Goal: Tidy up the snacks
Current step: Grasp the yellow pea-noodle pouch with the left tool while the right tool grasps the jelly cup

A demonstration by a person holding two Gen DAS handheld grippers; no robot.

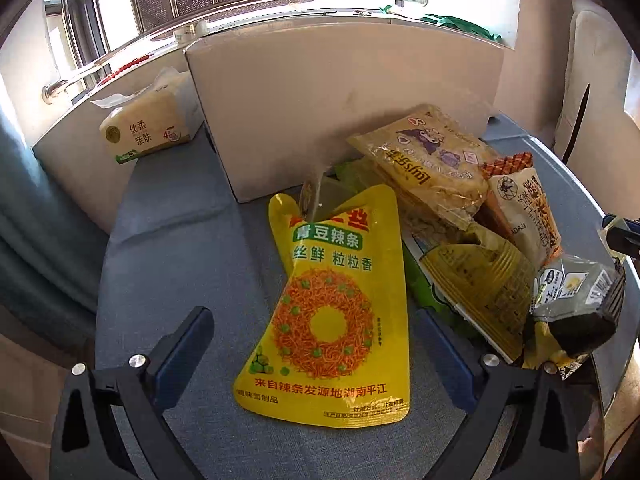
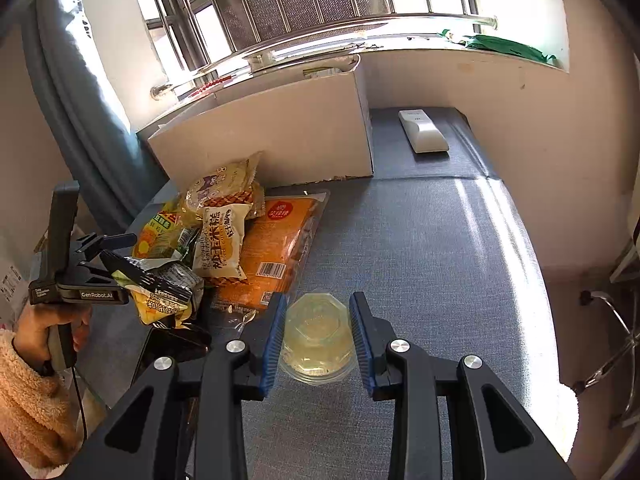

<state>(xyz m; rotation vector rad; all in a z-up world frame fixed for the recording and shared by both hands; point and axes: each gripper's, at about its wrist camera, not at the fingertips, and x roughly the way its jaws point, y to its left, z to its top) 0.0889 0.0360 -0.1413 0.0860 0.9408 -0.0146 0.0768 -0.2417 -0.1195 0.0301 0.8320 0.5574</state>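
Note:
A yellow snack pouch (image 1: 332, 312) lies flat on the blue-grey cushion between the wide-open fingers of my left gripper (image 1: 316, 352). A heap of snack packets (image 1: 460, 208) sits to its right; it also shows in the right wrist view (image 2: 216, 236), with an orange packet (image 2: 276, 248) beside it. My right gripper (image 2: 318, 336) has its blue pads against both sides of a clear jelly cup (image 2: 318, 334) resting on the cushion. A white cardboard box (image 1: 340, 108) stands behind the heap, also in the right wrist view (image 2: 272, 136).
A tissue pack (image 1: 148, 132) lies left of the box by the windowsill. A white remote (image 2: 424, 130) lies on the cushion at the far right. A blue curtain (image 2: 80, 100) hangs at left. The cushion edge (image 2: 536, 264) drops to the floor on the right.

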